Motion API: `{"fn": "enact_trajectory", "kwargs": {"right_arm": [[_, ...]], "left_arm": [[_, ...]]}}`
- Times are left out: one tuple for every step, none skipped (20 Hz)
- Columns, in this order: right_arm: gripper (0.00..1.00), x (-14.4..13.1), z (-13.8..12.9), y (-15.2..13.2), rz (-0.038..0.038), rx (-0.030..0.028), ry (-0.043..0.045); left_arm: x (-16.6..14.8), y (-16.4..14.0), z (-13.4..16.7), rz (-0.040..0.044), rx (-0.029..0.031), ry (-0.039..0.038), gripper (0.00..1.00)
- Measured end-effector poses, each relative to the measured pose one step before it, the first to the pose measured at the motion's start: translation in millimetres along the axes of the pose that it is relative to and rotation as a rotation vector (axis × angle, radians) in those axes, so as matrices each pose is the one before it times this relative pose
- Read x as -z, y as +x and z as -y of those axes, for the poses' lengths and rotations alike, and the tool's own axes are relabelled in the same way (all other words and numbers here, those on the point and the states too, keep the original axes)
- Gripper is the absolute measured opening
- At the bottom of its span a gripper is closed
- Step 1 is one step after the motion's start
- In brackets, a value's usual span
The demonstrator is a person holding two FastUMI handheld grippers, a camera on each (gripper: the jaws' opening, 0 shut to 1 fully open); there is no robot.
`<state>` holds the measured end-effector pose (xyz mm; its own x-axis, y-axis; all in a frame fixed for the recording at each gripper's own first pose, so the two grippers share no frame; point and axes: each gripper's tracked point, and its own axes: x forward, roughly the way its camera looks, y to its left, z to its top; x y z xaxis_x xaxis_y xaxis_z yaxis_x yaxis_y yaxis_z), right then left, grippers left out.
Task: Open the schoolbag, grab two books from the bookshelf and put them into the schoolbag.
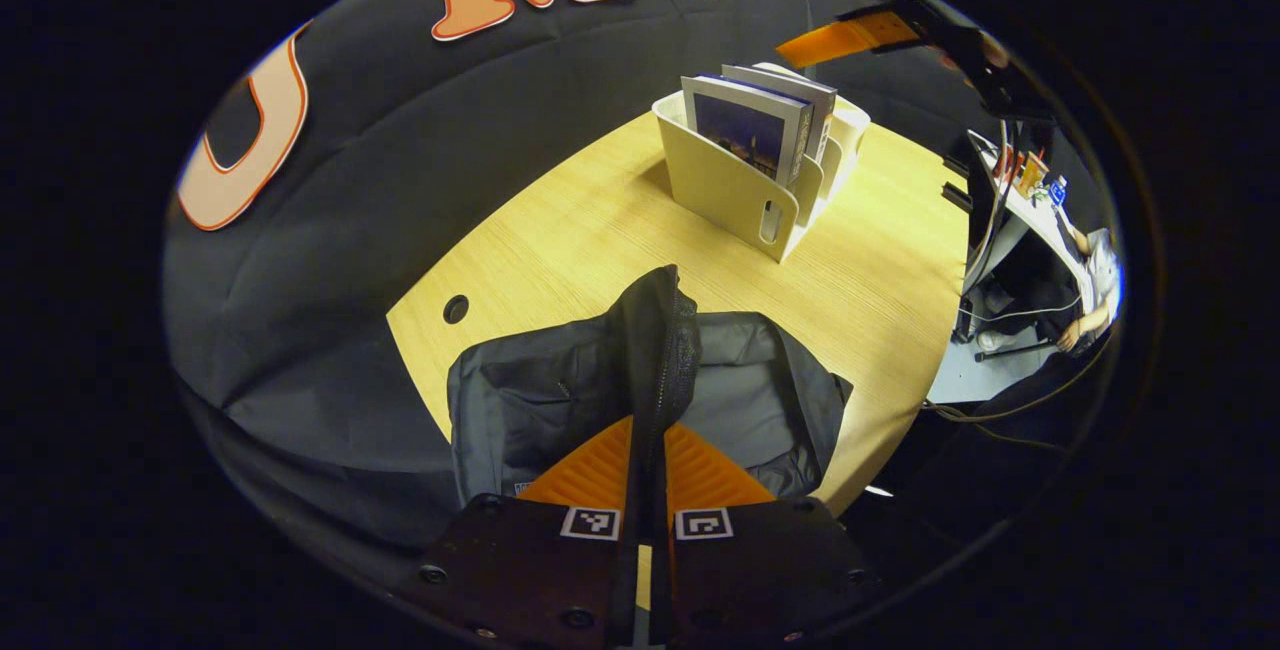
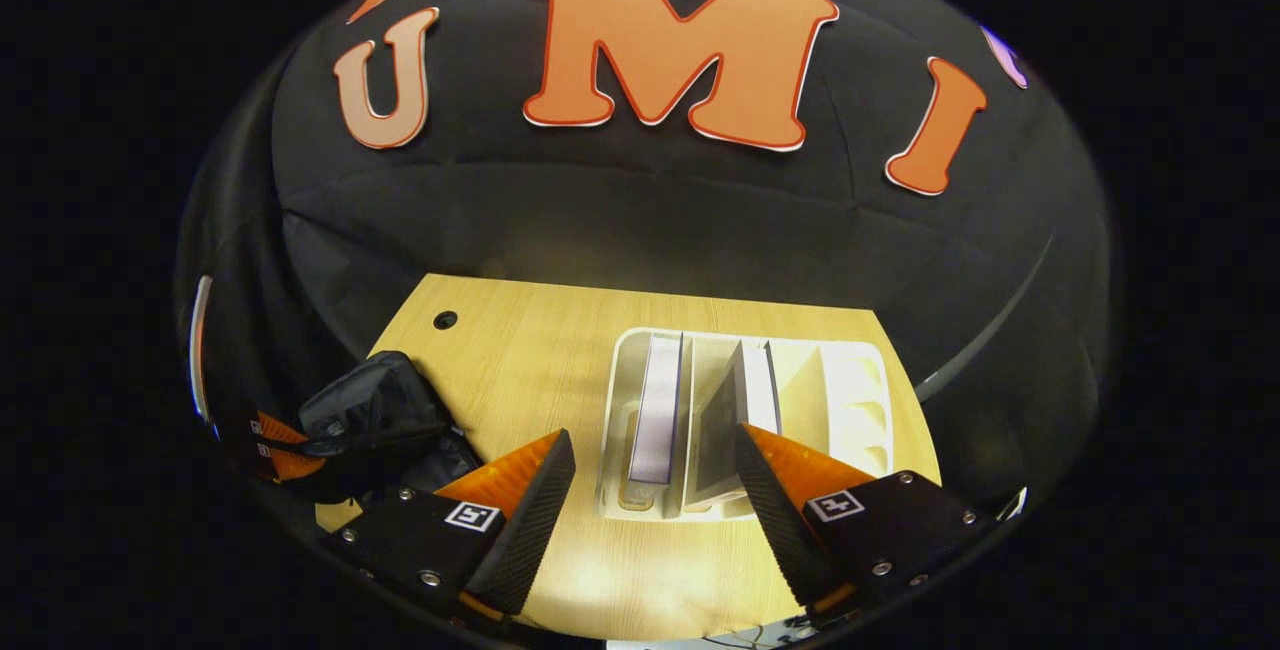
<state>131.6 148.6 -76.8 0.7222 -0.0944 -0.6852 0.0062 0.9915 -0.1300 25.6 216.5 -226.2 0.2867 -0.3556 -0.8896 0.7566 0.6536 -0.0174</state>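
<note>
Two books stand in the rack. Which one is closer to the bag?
The book with the dark photo cover, in the rack's end slot facing the bag. The other book stands behind it, farther away.

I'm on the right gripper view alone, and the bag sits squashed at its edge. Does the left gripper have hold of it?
Observer: Yes. The left gripper has both fingers shut on a raised, zippered fold of the schoolbag.
Operator: What do the books' covers look like?
Observer: The front book in the bookshelf has a dark picture cover.
Operator: Any grip on that shelf?
Observer: A slot in its end wall.
</note>
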Motion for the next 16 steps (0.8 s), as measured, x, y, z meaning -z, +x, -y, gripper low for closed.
{"fn": "enact_trajectory", "kwargs": {"right_arm": [[0.96,-1.38,0.45,8.83,-0.02906,-0.00199,0.01509],[0.95,-0.16,-0.90,8.04,-0.03646,-0.01020,0.00595],[0.95,-1.52,1.09,9.09,-0.03401,0.00013,0.00593],[0.96,0.65,-0.16,9.49,-0.04016,-0.00913,0.00644],[0.95,0.56,0.03,6.94,-0.03138,-0.00594,0.01110],[0.96,-0.90,-2.48,9.36,-0.02993,-0.01609,0.00586],[0.95,0.00,0.80,8.19,-0.03247,0.00151,-0.00221],[0.95,-2.90,1.13,11.33,-0.01829,0.00169,-0.00147],[0.94,0.57,2.39,8.70,-0.03204,0.00916,0.00003],[0.93,-0.09,1.16,7.58,-0.02450,0.00725,0.00404],[0.87,2.70,-1.76,10.31,-0.03864,-0.01093,-0.00412],[0.84,0.27,0.94,8.99,-0.02408,0.00981,-0.00011],[0.79,2.92,3.21,10.53,-0.02628,0.00790,-0.01564],[0.76,-1.77,4.89,5.96,-0.00881,0.02801,-0.01067],[0.62,-0.99,0.07,6.71,-0.01180,0.00369,-0.01652],[0.69,2.28,-0.28,6.51,-0.01980,0.00022,-0.00656]], "left_arm": [[-0.25,0.32,-2.93,-0.00112,-0.00047,0.00213,0.06],[1.35,-0.52,-1.02,-0.00145,0.00731,-0.00572,0.06],[-0.43,0.07,-1.16,-0.00189,0.00705,-0.00395,0.06],[-0.72,0.58,-1.14,-0.00068,0.00719,-0.00362,0.06],[-1.60,1.79,-1.46,-0.00582,0.00240,0.00031,0.06],[-0.60,0.03,-1.56,-0.00345,0.00348,-0.00074,0.06],[-1.20,2.12,-1.01,-0.00722,0.00252,-0.00119,0.06],[0.11,1.60,1.17,-0.00291,0.00501,-0.00063,0.06],[-0.09,1.02,0.98,-0.00644,0.00590,-0.00654,0.06],[0.23,1.13,1.20,-0.00474,0.00406,-0.00622,0.06],[-0.53,1.62,-1.06,-0.00648,-0.00051,-0.00448,0.06],[-1.56,1.22,-2.41,-0.00350,-0.00501,-0.00552,0.06],[-1.78,1.30,-1.55,-0.00595,-0.00424,-0.00569,0.06],[-0.70,0.89,0.24,-0.00381,-0.00117,-0.00438,0.06],[0.04,1.77,0.53,-0.00744,0.00087,-0.00620,0.06],[-0.24,1.88,-1.34,-0.00569,0.00156,-0.00645,0.06]]}}
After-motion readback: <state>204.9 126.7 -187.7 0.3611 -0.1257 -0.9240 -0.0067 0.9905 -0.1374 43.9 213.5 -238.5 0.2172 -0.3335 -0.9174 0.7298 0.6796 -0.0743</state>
